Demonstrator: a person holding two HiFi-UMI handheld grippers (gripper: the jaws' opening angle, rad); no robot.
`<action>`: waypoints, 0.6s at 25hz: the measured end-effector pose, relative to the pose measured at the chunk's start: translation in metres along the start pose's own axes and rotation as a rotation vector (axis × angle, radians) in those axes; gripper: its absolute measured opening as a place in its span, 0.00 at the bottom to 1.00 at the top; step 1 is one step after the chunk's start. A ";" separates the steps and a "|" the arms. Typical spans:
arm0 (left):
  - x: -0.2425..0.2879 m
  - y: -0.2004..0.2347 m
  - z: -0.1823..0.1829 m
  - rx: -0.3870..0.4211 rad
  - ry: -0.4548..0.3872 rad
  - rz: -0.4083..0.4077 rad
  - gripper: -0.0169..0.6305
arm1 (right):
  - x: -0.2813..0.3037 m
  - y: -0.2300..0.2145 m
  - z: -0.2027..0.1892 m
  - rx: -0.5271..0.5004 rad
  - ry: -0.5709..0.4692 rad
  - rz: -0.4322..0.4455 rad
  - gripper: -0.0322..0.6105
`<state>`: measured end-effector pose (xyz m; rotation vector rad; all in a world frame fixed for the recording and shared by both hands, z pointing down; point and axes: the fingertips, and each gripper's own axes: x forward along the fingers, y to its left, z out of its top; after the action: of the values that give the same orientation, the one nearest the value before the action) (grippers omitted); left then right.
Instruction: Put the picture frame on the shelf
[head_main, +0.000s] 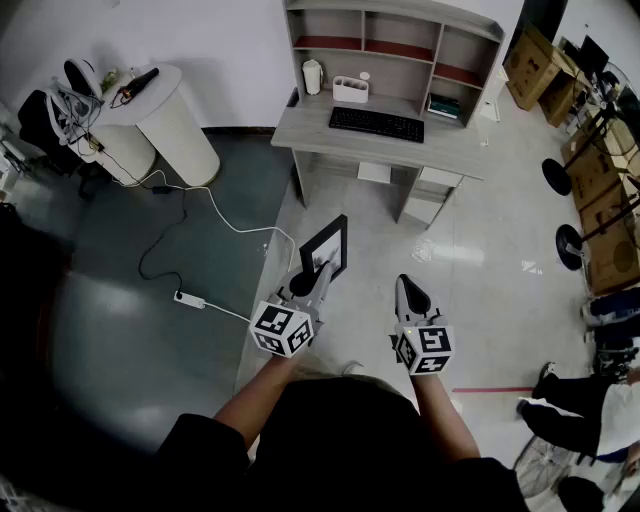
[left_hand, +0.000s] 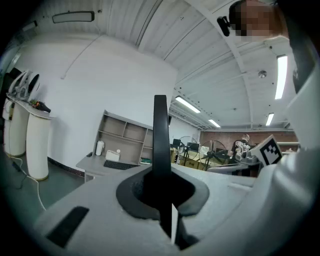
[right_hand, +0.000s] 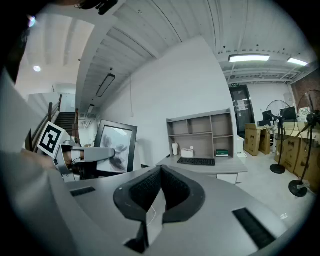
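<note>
The picture frame (head_main: 326, 249) is black-rimmed with a pale print and is held upright over the floor; my left gripper (head_main: 318, 272) is shut on its lower edge. In the left gripper view the frame (left_hand: 160, 131) stands edge-on between the jaws of that gripper (left_hand: 161, 175). In the right gripper view the frame's face (right_hand: 116, 147) shows at the left. My right gripper (head_main: 409, 286) hangs beside it, shut (right_hand: 160, 170) with nothing in it. The grey shelf unit (head_main: 395, 40) sits on a desk (head_main: 300, 128) ahead, also visible as the shelf (right_hand: 200, 130).
A keyboard (head_main: 377, 123), a white holder (head_main: 350, 90) and a white bottle (head_main: 312, 76) are on the desk. A white round stand (head_main: 175, 125) is at the left, with a cable and power strip (head_main: 190, 299) on the floor. Cardboard boxes (head_main: 535, 65), fan bases (head_main: 571, 240) and a person's legs (head_main: 575, 410) are at the right.
</note>
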<state>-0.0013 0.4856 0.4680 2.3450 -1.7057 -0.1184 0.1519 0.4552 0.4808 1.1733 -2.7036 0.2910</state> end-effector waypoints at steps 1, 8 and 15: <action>0.001 -0.003 -0.002 -0.002 0.001 -0.010 0.06 | -0.002 -0.002 0.000 0.001 -0.008 0.002 0.07; -0.003 -0.021 -0.017 -0.027 0.045 -0.080 0.06 | -0.021 -0.005 -0.009 0.045 -0.045 0.060 0.07; 0.009 0.011 -0.026 -0.066 0.065 -0.054 0.06 | -0.007 -0.013 -0.025 0.067 -0.010 0.055 0.07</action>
<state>-0.0039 0.4780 0.4967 2.3225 -1.5846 -0.1052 0.1680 0.4577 0.5047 1.1220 -2.7587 0.3876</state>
